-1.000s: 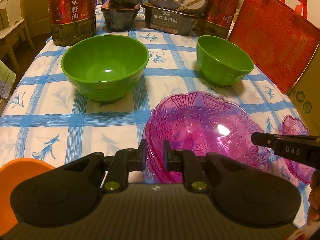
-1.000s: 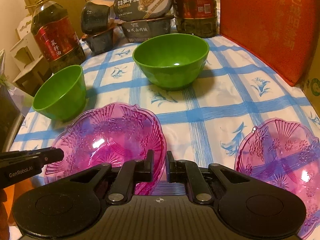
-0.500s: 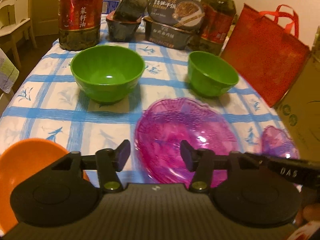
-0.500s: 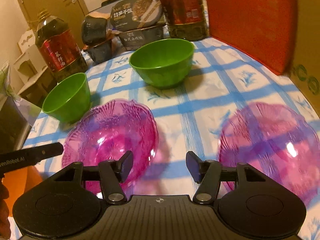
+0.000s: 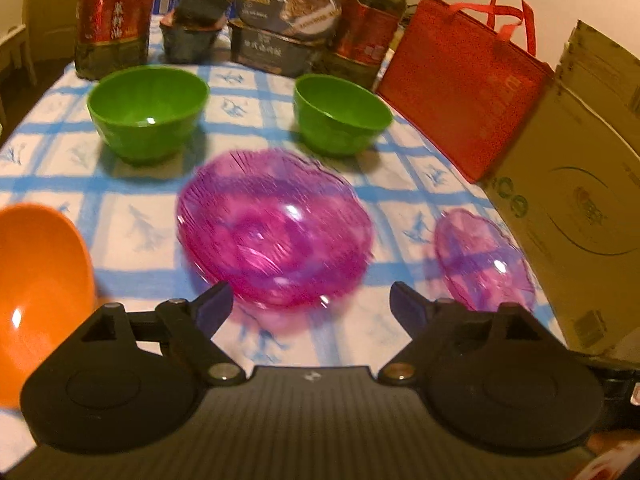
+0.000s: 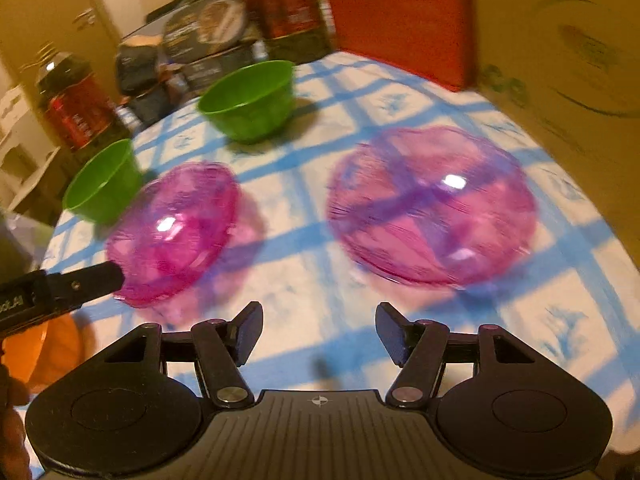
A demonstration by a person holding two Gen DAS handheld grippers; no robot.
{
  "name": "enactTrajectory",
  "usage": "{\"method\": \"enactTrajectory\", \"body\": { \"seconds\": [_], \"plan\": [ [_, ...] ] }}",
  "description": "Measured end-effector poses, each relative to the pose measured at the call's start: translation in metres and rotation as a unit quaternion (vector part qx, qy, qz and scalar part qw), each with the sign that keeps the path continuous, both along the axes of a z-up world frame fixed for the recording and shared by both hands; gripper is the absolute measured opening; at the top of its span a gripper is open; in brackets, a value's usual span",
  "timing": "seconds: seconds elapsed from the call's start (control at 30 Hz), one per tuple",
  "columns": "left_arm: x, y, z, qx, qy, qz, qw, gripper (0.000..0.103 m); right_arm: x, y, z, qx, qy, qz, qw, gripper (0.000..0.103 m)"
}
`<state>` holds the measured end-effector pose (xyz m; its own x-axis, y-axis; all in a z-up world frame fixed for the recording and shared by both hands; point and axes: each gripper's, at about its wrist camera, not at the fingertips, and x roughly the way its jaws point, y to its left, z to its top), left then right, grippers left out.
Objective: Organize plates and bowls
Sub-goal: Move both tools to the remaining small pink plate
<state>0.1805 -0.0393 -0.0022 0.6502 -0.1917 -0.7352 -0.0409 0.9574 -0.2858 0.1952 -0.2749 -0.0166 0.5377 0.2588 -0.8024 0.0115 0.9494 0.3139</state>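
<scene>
Checked tablecloth (image 5: 132, 236) | pink plates (image 5: 276, 224) translucent, ribbed | jaws apart

A: Bowls?
B: Two green bowls, upright, far side of the checked cloth: larger (image 5: 148, 110), smaller (image 5: 340, 114), well apart. Orange bowl (image 5: 38, 296) at near left edge, partly cut off.

A: Plates?
B: Two translucent pink plates, patterned, blurred. Stacked-looking deeper one (image 5: 276, 226) centre, near the green bowls; second (image 6: 432, 204) lies flat, well to its right.
</scene>
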Motion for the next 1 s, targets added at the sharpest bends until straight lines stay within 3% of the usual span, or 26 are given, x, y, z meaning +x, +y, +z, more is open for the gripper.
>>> {"method": "enactTrajectory", "body": {
  "seconds": [0.37,0.53,1.0],
  "plan": [
    [-0.014,-0.036,-0.012,0.022,0.014,-0.02,0.9995,0.084,-0.032,-0.041,-0.001,-0.035,0.012,-0.052,0.998,0.062],
    [-0.019,-0.049,-0.013,0.044,-0.002,-0.031,0.9986,0.084,-0.04,-0.048,0.0,-0.043,0.015,-0.054,0.997,0.062],
    [-0.01,-0.074,-0.012,0.008,0.012,-0.053,0.9985,0.084,-0.04,-0.064,-0.002,-0.048,0.016,-0.058,0.997,0.062]
  ]
}}
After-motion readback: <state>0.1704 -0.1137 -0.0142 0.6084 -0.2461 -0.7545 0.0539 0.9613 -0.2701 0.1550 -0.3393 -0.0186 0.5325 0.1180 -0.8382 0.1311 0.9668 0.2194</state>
